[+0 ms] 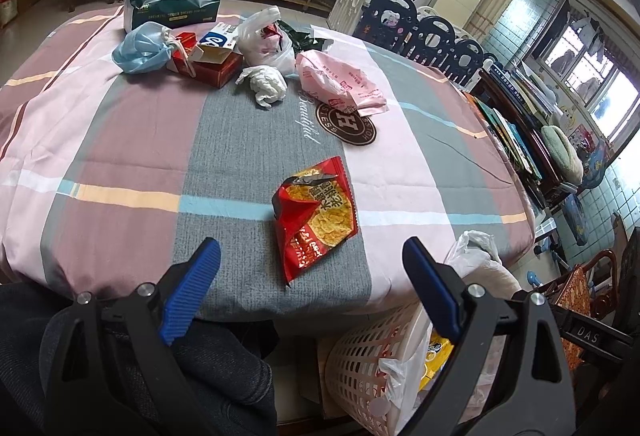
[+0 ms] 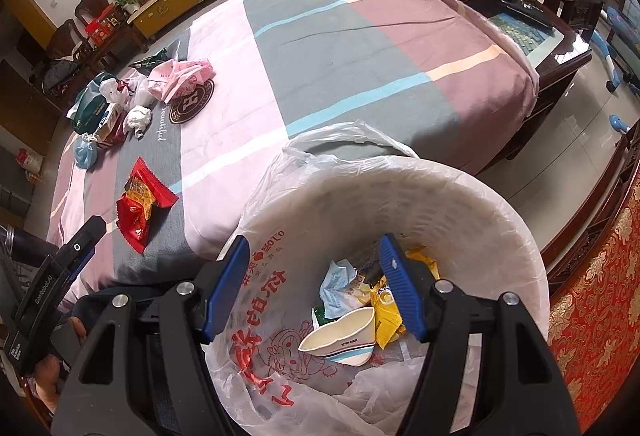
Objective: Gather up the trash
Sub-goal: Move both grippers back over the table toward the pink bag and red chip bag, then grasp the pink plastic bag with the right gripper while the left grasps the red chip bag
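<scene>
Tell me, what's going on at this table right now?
A person with a gripper in each hand is clearing trash off a cloth-covered table. The right gripper hangs open and empty over the lined waste basket, which already holds a paper cup and wrappers. The left gripper is open, facing the red snack bag. More litter sits at the far end.
</scene>
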A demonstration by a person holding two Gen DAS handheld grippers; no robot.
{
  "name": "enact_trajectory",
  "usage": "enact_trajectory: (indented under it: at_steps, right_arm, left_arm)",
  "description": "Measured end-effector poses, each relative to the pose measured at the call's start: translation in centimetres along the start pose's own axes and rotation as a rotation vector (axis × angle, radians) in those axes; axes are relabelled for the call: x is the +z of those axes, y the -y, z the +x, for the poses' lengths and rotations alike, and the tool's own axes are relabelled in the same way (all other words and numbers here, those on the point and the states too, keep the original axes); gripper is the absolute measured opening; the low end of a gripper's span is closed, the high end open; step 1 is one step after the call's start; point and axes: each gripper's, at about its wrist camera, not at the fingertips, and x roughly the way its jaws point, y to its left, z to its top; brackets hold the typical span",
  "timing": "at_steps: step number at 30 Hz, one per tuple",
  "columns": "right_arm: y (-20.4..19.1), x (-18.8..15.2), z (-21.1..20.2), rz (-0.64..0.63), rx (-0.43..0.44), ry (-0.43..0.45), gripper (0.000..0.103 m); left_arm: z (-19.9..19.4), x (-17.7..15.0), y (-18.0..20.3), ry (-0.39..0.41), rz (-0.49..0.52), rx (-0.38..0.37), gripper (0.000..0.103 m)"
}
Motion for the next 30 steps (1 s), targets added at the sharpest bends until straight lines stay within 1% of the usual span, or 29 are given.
enact_trajectory:
  at_steps: [6,11,13,15,20,22,24,27,28,30]
  right_arm:
    - [-1.0,0.1,0.0,-0.045,-0.018,0.019,0.066]
    - [-1.9,0.5,0.4,-0.065,-0.021,0.026,0.066]
    - [-2.8,1.4,0.5,-0.07,-0.006,0.038,0.066]
    - [-3.9,2.4,0.7,-0.082,0.016,0.049,0.066]
    - [-8.6,5.8,2.9,-0.14,0.091,0.057,0.066]
    - [-11.2,7.8,4.6,-0.171,0.101,0.078,0.066]
    - [-13.7,9.8,6.1,-0.201,0.093,0.104,0.066]
    - [-17.9,13.0,8.6,-0.276,0.078,0.132,0.067]
    - [-19.4,14.0,9.6,-0.317,0.06,0.141,0.074]
    - [-22.0,15.7,11.8,-0.407,-0.015,0.169,0.078]
  left_arm:
    - [-0.2,0.1,-0.2,-0.007,-0.011,0.009,0.092]
    - [-0.9,0.8,-1.0,0.014,-0.009,0.036,0.092]
    - [-1.1,1.2,-2.0,0.019,-0.031,0.053,0.092]
    - [-1.0,1.4,-3.5,0.011,-0.075,0.059,0.092]
    - [0.3,1.6,-7.2,-0.055,-0.22,0.03,0.092]
    - [0.9,1.4,-7.7,-0.079,-0.247,0.024,0.092]
    - [1.3,1.4,-7.6,-0.096,-0.242,0.019,0.092]
    - [1.5,1.3,-7.1,-0.1,-0.217,0.009,0.092]
    - [1.6,1.2,-6.9,-0.103,-0.21,0.008,0.093]
    - [1.9,1.2,-6.8,-0.116,-0.202,0.007,0.093]
